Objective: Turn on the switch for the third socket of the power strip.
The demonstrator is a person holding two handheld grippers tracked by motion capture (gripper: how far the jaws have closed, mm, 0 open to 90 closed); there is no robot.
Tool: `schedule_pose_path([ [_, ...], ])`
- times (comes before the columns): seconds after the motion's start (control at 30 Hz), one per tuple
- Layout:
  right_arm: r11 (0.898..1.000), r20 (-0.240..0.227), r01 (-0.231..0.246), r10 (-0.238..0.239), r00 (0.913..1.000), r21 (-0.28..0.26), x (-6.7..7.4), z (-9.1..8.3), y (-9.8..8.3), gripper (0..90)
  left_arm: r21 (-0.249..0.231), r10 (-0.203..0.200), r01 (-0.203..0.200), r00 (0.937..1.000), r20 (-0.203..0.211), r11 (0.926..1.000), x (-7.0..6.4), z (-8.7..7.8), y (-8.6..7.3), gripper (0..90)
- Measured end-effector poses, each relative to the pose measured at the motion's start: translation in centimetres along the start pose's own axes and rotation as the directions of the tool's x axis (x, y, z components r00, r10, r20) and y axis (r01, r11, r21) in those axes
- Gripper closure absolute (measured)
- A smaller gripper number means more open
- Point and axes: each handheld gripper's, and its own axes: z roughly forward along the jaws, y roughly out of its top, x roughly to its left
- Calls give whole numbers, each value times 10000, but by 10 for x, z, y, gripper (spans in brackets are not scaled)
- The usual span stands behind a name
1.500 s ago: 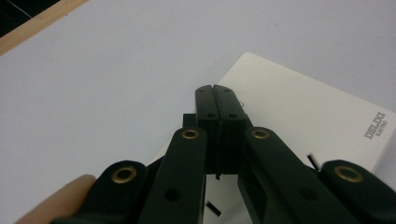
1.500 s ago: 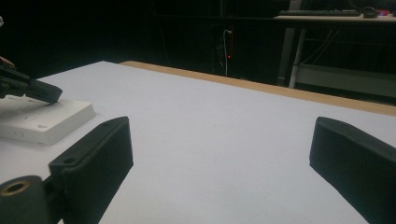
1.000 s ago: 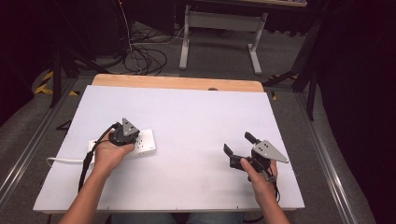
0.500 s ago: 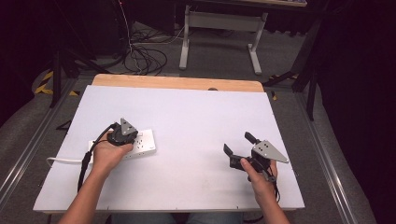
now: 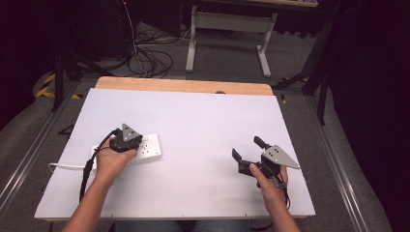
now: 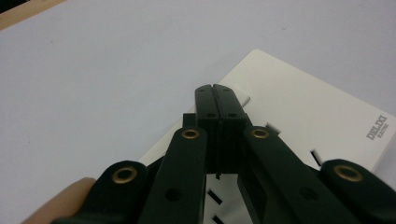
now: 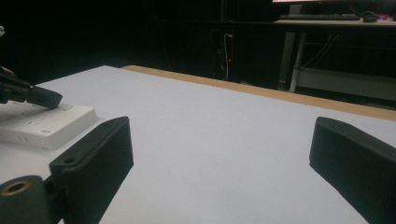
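Observation:
A white power strip (image 5: 149, 149) lies flat on the left part of the white table (image 5: 193, 121). My left gripper (image 5: 138, 141) rests over it, shut, with nothing between the jaws. In the left gripper view the closed tips (image 6: 215, 93) sit on the power strip (image 6: 303, 107) beside a small raised switch. The right gripper view shows that same tip (image 7: 44, 99) on the strip (image 7: 42, 123). My right gripper (image 5: 246, 147) is held at the right of the table, open and holding nothing (image 7: 219, 154).
The strip's white cord (image 5: 63, 166) runs off to the left edge. A wooden strip (image 5: 183, 86) borders the table's far edge. Beyond it are a metal stand (image 5: 227, 29) and loose cables (image 5: 150, 58) on the floor.

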Motion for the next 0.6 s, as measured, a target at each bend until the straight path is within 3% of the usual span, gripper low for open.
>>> schedule_pose_path([
  [0.27,10000,-2,-8,8,10000,16,0,0,0,66,-209,-402,400,9991,-108,9990,-1,0,-3,899],
  [0.33,10000,5,-28,28,10000,2,-1,0,0,66,-314,-489,490,9988,59,9983,-1,-1,-3,899],
  [0.37,10000,-9,-20,20,10000,12,0,0,0,66,-704,-761,775,9969,217,9945,0,-4,-2,899],
  [0.4,10000,-9,3,-3,10000,11,0,0,0,66,-704,-761,775,9969,217,9945,0,-4,-2,899],
  [0.6,10000,-39,5,-5,10000,23,0,3,0,67,-1952,-1216,1261,9920,348,9726,3,-24,1,899],
])
